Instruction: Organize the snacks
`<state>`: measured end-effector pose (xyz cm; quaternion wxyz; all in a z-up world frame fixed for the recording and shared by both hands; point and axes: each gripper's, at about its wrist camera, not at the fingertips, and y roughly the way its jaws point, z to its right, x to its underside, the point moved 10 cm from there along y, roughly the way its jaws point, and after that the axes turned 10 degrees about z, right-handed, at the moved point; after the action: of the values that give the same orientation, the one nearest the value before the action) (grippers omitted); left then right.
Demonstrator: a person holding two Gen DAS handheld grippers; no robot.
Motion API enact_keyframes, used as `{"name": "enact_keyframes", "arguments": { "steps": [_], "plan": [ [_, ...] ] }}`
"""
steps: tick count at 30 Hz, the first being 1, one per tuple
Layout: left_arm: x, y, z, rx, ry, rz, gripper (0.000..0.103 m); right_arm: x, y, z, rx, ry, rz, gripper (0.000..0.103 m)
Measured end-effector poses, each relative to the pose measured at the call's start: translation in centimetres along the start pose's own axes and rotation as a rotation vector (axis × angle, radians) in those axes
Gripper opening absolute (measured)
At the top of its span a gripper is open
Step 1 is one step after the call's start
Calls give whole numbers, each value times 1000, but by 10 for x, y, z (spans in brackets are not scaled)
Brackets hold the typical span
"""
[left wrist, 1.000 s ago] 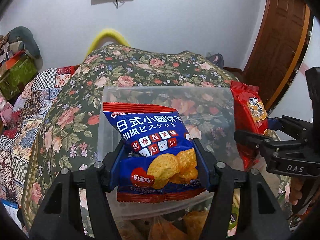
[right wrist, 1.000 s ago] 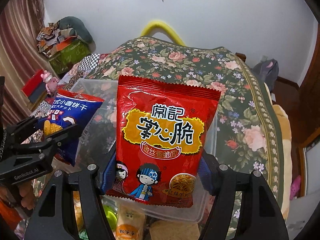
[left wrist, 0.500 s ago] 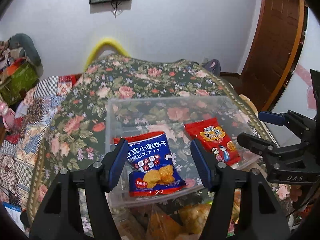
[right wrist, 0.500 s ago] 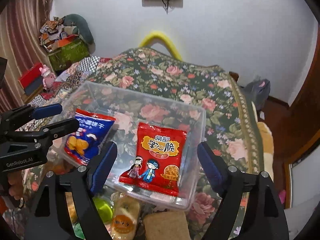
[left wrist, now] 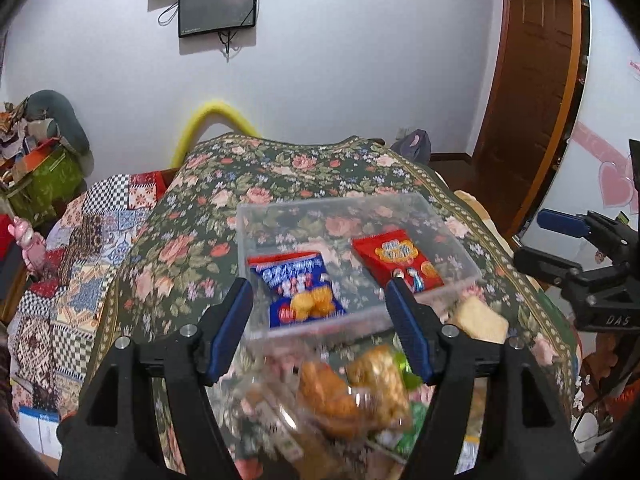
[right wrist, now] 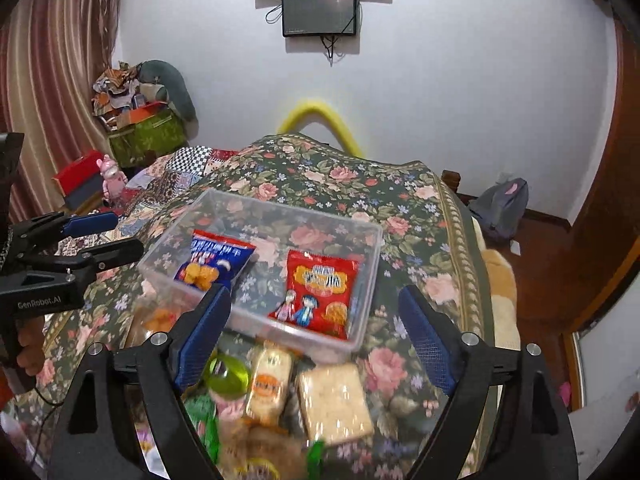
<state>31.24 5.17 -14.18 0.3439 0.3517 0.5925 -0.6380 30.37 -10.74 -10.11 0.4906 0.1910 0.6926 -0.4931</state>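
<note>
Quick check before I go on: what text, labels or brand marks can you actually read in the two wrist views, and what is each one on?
"DAS": on the body of the right tool, seen from the left wrist view.
"GenRobot.AI": on the body of the left tool, seen from the right wrist view.
Blue snack packet: white print, too blurred to read.
Red snack packet: print on its yellow label, too blurred to read.
Loose snacks in front of the clear bin: labels unreadable.

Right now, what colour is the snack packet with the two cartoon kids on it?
Red, with a yellow patch behind the lettering. The snack packet shows best in the right wrist view.
</note>
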Motion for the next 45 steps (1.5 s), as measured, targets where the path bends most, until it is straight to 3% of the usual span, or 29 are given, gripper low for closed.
{"name": "enact_keyframes", "arguments": {
  "steps": [8, 15, 20, 31, 38, 41, 45],
  "plan": [
    [49, -10, -12, -33, 2, -80, 71, 44, -11, 10, 31, 10, -58, 86],
    [106, 0, -19, -33, -29, -189, 71, 94, 4, 31, 67, 80, -155, 86],
    [142, 10, -24, -49, -21, -248, 72, 111, 24, 35, 64, 103, -213, 86],
    [168, 13, -67, -104, -54, -299, 73, 128, 61, 30, 11, 57, -323, 86],
    [160, 30, -70, -119, -57, -269, 73, 135, 58, 38, -47, 135, -339, 74],
    [156, 38, -69, -127, -53, -246, 68, 139, 54, 46, -36, 140, -343, 69],
    [153, 41, -62, -95, -50, -226, 44, 147, 55, 55, -23, 166, -359, 69]
  ]
}}
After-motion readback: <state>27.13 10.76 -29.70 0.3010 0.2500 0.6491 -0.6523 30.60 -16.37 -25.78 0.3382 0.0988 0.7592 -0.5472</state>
